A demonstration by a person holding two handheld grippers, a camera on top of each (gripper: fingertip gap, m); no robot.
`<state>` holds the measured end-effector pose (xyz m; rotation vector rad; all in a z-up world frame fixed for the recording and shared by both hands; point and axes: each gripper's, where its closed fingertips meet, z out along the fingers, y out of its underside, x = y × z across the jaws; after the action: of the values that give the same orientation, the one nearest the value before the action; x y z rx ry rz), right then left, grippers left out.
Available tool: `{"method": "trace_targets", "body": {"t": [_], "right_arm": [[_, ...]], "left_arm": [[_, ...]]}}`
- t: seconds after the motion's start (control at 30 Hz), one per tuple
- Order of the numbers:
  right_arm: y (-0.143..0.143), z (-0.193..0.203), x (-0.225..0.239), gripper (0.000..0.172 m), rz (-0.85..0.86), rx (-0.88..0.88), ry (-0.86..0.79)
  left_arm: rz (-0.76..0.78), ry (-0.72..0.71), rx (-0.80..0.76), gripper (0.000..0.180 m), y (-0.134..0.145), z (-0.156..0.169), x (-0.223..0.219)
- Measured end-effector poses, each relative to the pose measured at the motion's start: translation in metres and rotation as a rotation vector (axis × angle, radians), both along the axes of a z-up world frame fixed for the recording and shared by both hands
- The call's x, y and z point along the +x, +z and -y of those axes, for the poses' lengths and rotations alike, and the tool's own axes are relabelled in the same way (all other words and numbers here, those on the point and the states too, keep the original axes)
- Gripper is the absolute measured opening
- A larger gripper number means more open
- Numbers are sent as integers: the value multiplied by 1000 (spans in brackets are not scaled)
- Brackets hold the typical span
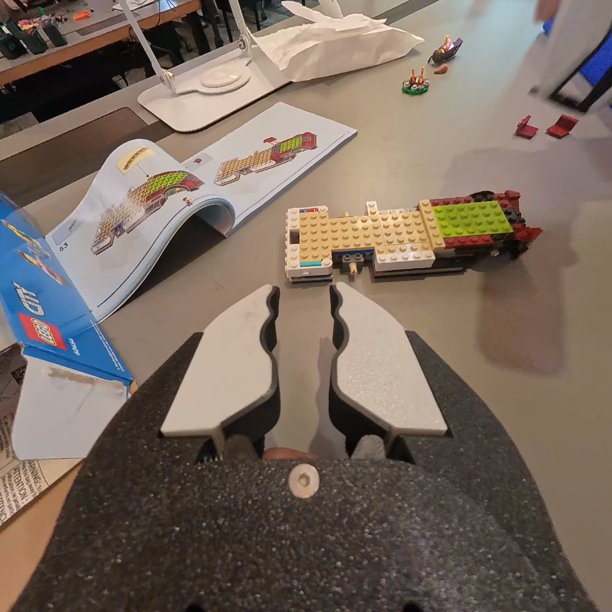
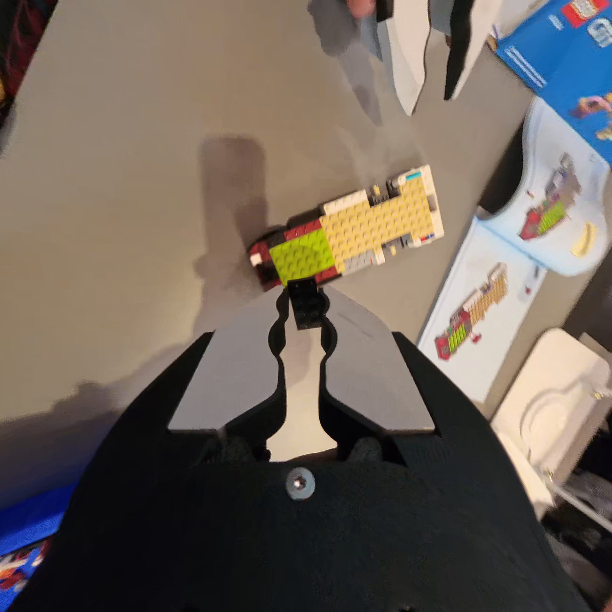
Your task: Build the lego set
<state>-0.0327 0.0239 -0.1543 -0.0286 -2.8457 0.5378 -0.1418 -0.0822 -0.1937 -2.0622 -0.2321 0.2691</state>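
Note:
A long brick model (image 1: 390, 236) with a tan deck, a lime green plate and dark red end lies on the grey table (image 1: 397, 331). My left gripper (image 1: 304, 291) is open and empty, its fingertips just short of the model's white end. My right gripper (image 2: 303, 298) is shut on a black brick plate (image 2: 306, 306) and holds it above the table next to the model's (image 2: 351, 228) dark red and lime end. The left gripper's fingers (image 2: 409, 66) show at the top of the right wrist view.
An open instruction booklet (image 1: 185, 205) and a blue box (image 1: 43, 298) lie left of the model. A white lamp base (image 1: 212, 96), a white paper bag (image 1: 334, 46), small brick builds (image 1: 415, 82) and two dark red pieces (image 1: 546, 127) lie farther back. Across from one pair of fingers to the other is roughly 15 cm.

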Motion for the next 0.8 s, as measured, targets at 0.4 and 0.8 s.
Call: {"method": "trace_targets", "body": {"t": [0.4, 0.8], "right_arm": [[-55, 27, -26, 20, 155, 80, 116], [-36, -3, -8, 65, 130, -111, -674]], "left_arm": [[19, 19, 26, 30, 3, 5, -1], [22, 12, 22, 29, 3, 4, 2]]}}
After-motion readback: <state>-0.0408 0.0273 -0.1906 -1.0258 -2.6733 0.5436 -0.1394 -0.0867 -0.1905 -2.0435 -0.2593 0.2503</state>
